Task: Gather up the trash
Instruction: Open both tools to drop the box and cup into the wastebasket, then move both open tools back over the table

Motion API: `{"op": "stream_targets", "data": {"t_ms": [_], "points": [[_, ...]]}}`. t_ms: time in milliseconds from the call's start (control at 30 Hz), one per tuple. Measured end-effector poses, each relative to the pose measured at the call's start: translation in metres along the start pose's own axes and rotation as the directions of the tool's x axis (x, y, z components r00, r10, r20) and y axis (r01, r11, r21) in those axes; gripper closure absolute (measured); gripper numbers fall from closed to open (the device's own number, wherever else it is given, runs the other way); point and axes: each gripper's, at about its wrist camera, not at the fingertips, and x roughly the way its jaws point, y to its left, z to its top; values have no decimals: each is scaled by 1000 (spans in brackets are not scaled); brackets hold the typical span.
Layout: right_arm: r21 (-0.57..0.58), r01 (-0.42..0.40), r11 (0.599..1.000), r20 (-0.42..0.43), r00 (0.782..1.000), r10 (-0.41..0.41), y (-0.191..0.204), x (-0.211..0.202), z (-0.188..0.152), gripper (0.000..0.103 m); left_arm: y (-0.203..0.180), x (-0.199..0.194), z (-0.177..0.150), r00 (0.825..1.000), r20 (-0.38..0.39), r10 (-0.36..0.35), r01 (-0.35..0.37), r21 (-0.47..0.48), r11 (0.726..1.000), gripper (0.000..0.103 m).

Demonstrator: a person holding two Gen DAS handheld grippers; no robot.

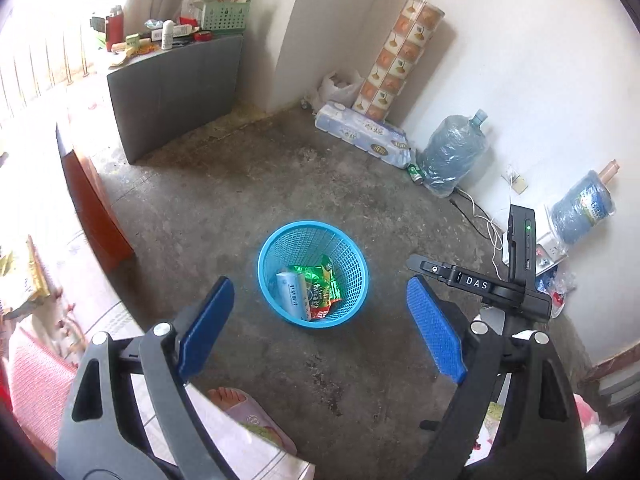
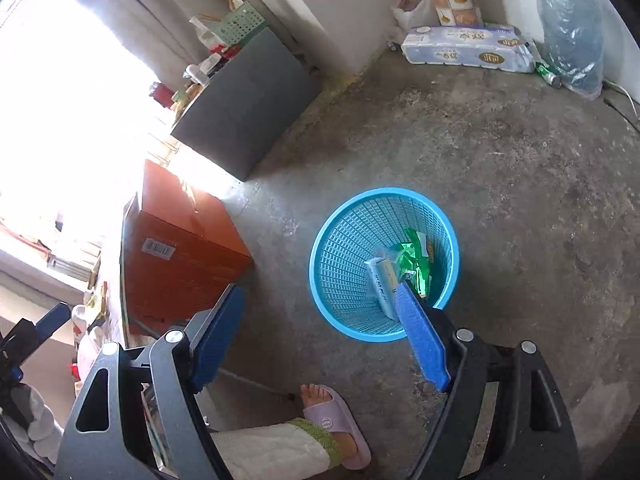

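A round blue mesh bin (image 1: 313,274) is seen standing upright on the bare concrete floor (image 1: 248,184), well apart from the walls. Its lattice wall is open-weave and its rim is a solid blue band. Inside it lie a green snack wrapper (image 1: 320,280) with a red end and a pale box (image 1: 292,292) with printed characters too small to be read. In the right wrist view the box is partly covered by the right gripper's (image 2: 320,336) blue pad, and the bin's near rim is cut by that finger. Both pairs of jaws are held wide apart, with nothing between them; the left gripper (image 1: 320,328) is seen above the bin. A slippered foot (image 2: 336,416) is seen near the bin. The window area at the left is overexposed and cannot be made out.
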Motion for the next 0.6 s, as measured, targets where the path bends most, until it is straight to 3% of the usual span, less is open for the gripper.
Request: {"op": "stream_targets", "data": {"t_ms": [167, 333, 500, 600], "points": [[-179, -116, 977, 1, 993, 118, 66, -40, -33, 22, 26, -99, -66, 987, 140, 73, -65, -60, 996, 18], [-337, -205, 919, -44, 978, 202, 139, -60, -68, 21, 76, -176, -142, 953, 223, 206, -159, -211, 965, 17], [-455, -307, 836, -117, 951, 285, 212, -61, -102, 19, 133, -239, -214, 893, 264, 363, -249, -383, 889, 16], [-513, -344, 786, -179, 939, 294, 257, -48, -126, 19, 170, -262, -254, 859, 249, 448, -280, -504, 817, 15]]}}
